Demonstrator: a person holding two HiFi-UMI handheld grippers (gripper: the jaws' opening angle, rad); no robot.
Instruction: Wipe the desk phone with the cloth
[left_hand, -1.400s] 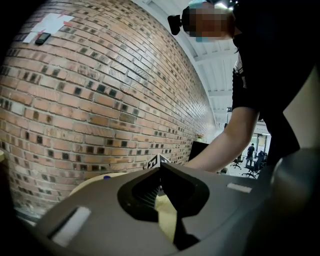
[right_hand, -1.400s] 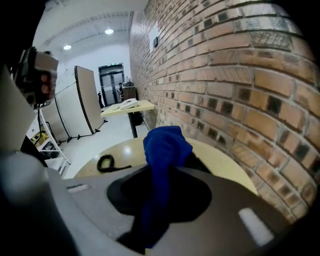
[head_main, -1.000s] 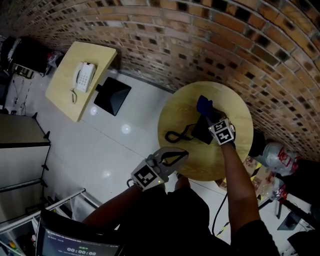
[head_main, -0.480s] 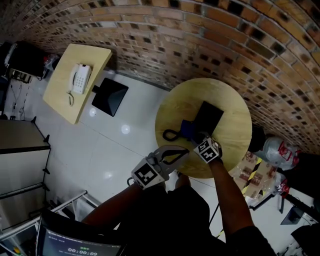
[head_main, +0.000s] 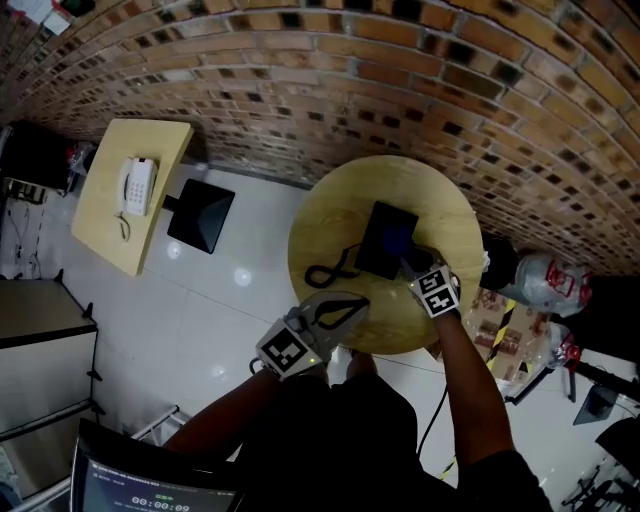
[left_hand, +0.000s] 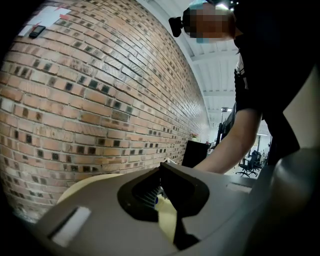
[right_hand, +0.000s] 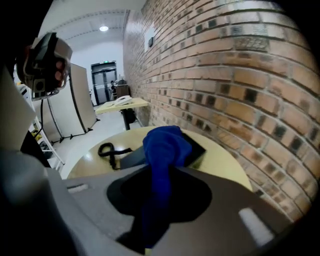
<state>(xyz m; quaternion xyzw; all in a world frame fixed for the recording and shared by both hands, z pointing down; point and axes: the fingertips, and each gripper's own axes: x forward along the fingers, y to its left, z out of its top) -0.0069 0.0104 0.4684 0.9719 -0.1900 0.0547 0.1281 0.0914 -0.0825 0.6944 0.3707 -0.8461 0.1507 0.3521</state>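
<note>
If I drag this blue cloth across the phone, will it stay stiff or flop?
Probably floppy: the blue cloth bunches and droops beyond the right gripper. Likely light, so it should drape over the desk phone rather than shift it.

The head view is lit evenly and fairly brightly from overhead, and small white glare spots are thrown back by the glossy floor (head_main: 243, 275). Strong fisheye bending is seen throughout: the brick wall (head_main: 400, 60) is curved into an arc and straight lines are bowed toward the edges. The bottom of that view is lost in darkness. In the right gripper view a ceiling lamp (right_hand: 103, 28) is blown out to white, the corners are vignetted black, and the cloth (right_hand: 167, 145) is rendered soft nearest the lens. In the left gripper view the far room is overexposed and the near foreground is blurred.
</note>
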